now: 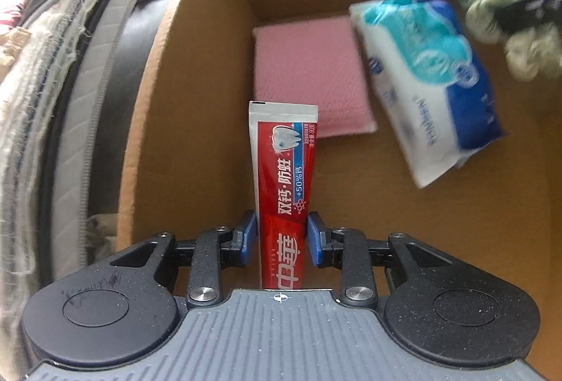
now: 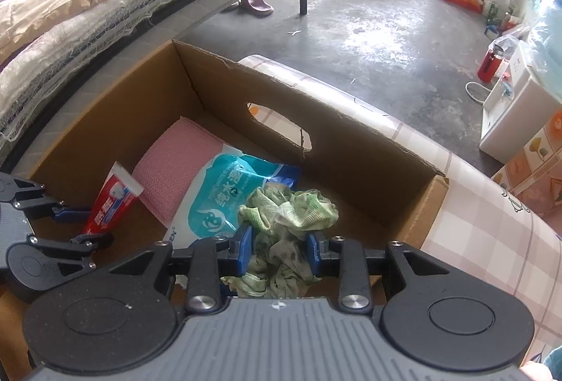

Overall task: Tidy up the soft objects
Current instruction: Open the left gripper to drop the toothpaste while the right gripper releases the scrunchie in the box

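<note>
Cardboard box [image 2: 351, 149] is set on a checked worktop [image 2: 491, 240], open at the top. Already lying on its floor: pink sponge pad [image 1: 309, 72] toward the far wall, blue-and-white wipes pack [image 1: 428, 79] beside it and overlapping its edge.

Left tongs [image 1: 281, 237] are clamped on a red toothpaste tube [image 1: 284, 177], held near the cap end. Tube's long axis runs straight ahead along the fingers, crimped end pointing at the pad. In the right view it is seen tilted, low inside the box at the left side.

Right tongs [image 2: 281, 254] are clamped on a crumpled green cloth [image 2: 288, 216], held over the near-right part of the box, above the wipes pack. Whether the cloth touches the pack cannot be told.

Judgement: both items are over the box, release not yet done. Bare floor lies directly below the tube, left of the wipes; the cloth is best dropped to the right, so the two are kept apart.
</note>
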{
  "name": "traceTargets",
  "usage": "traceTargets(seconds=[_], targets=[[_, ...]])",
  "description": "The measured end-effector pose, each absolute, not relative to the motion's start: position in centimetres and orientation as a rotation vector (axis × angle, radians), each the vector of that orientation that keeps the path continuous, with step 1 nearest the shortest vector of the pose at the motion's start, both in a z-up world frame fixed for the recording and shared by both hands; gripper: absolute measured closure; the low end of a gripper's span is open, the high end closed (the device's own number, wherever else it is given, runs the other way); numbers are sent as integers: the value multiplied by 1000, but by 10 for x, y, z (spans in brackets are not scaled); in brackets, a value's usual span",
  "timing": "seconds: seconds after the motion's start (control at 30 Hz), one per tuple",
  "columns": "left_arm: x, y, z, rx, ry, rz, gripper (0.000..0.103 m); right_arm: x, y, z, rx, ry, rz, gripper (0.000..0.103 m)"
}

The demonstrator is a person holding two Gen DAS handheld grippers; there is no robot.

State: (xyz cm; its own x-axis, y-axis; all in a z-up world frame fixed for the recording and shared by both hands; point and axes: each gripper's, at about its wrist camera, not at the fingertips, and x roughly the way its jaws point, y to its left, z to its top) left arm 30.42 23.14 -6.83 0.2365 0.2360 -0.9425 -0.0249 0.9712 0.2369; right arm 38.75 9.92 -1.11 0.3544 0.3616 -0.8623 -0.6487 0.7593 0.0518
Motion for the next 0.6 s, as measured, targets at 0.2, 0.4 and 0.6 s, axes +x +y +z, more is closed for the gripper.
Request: traceTargets(seconds=[0.2,0.4,0.6], targets=[[302,224,-67,251,1291,202,63,390,102,-12,-333,1016,661,66],[296,215,-52,269,1241,213,50,390,107,-14,-358,1007,639,60],[289,214,-37,221,1187,216,41,390,111,-17,-403,991,610,60]])
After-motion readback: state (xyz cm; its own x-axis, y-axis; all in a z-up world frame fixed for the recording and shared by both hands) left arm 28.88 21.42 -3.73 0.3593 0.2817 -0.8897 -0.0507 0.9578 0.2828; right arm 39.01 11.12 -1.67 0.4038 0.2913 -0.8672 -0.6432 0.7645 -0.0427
